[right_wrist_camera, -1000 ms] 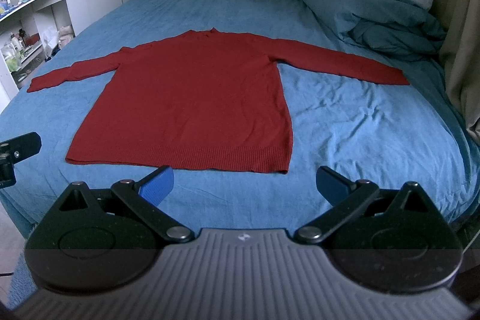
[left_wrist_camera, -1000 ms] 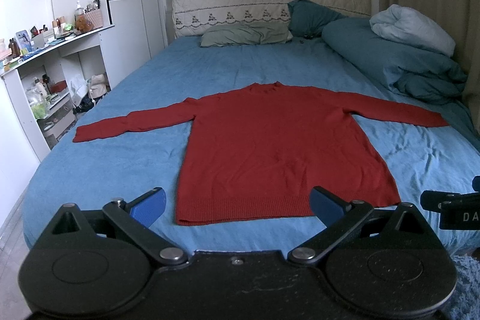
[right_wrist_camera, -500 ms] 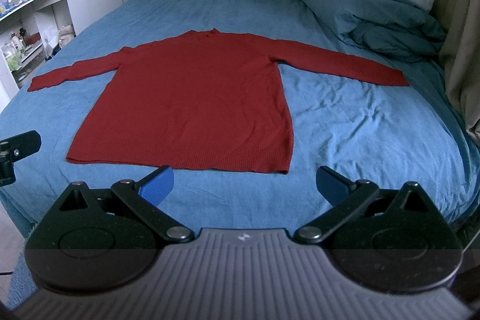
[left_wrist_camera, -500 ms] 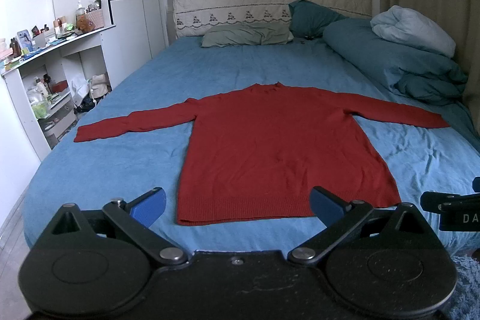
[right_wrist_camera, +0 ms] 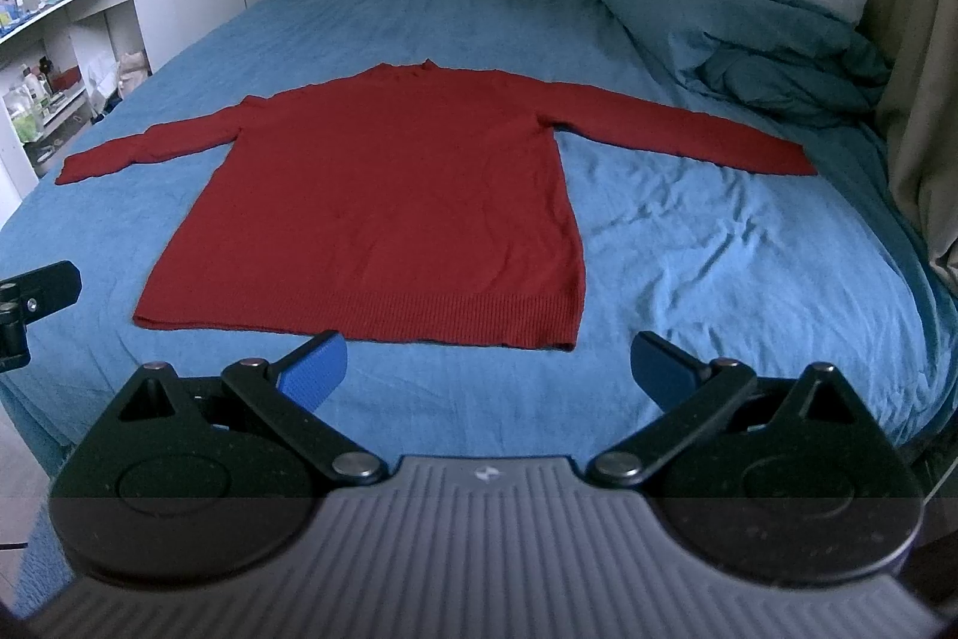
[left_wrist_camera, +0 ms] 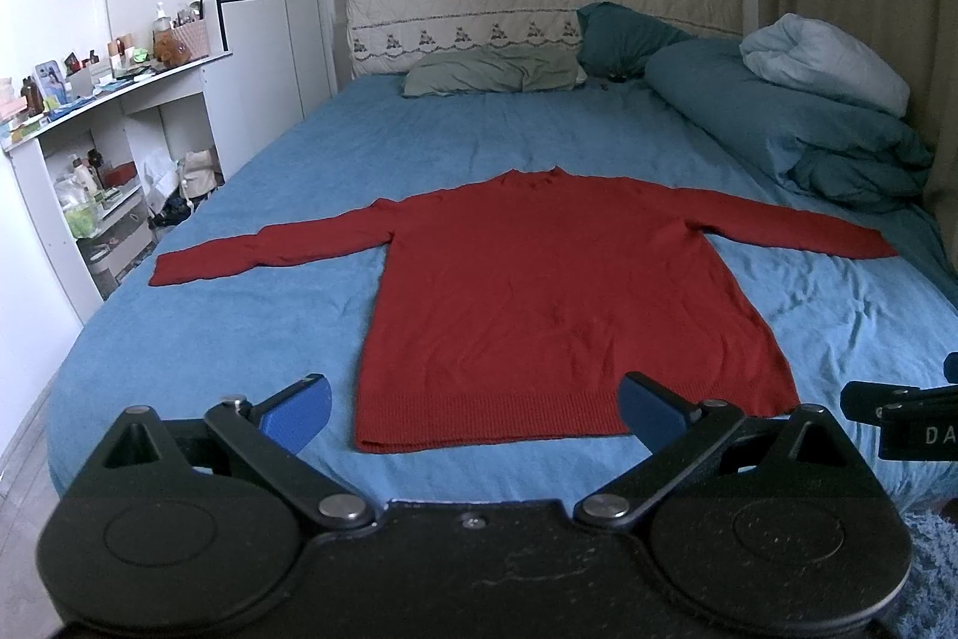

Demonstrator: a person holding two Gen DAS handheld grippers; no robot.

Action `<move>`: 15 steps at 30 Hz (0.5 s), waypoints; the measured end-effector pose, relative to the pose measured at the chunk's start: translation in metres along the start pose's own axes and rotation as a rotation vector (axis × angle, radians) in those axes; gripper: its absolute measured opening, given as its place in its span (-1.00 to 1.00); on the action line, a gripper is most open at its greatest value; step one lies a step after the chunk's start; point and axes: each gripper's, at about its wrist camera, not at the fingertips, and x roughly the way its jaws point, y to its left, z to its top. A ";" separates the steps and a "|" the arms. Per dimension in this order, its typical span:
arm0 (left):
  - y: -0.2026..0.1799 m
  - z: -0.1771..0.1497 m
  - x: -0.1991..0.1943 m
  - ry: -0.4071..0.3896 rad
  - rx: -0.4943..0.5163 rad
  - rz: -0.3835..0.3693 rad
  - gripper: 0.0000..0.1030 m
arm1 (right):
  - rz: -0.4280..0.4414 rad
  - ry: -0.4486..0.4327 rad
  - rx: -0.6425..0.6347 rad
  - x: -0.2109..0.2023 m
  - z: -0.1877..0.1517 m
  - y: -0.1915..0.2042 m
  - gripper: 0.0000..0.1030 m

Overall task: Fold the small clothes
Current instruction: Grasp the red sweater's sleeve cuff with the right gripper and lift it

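A red long-sleeved sweater [left_wrist_camera: 551, 303] lies flat on the blue bed sheet, sleeves spread out to both sides, hem toward me. It also shows in the right wrist view [right_wrist_camera: 389, 208]. My left gripper [left_wrist_camera: 476, 408] is open and empty, held just short of the hem near the bed's foot. My right gripper [right_wrist_camera: 488, 369] is open and empty, also just short of the hem, toward its right corner. The right gripper's body shows at the right edge of the left wrist view [left_wrist_camera: 898, 414].
A bunched blue duvet [left_wrist_camera: 796, 124] and pillows [left_wrist_camera: 491, 73] lie at the bed's head and right side. A white shelf unit [left_wrist_camera: 102, 148] with clutter stands left of the bed. A curtain [right_wrist_camera: 922, 40] hangs at the right.
Both grippers have stayed almost still and open. The left wrist view has shifted very slightly; the sweater has not moved.
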 end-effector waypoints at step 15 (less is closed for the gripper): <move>-0.011 0.060 0.006 -0.103 0.029 -0.029 1.00 | -0.017 -0.054 0.066 -0.005 0.041 -0.025 1.00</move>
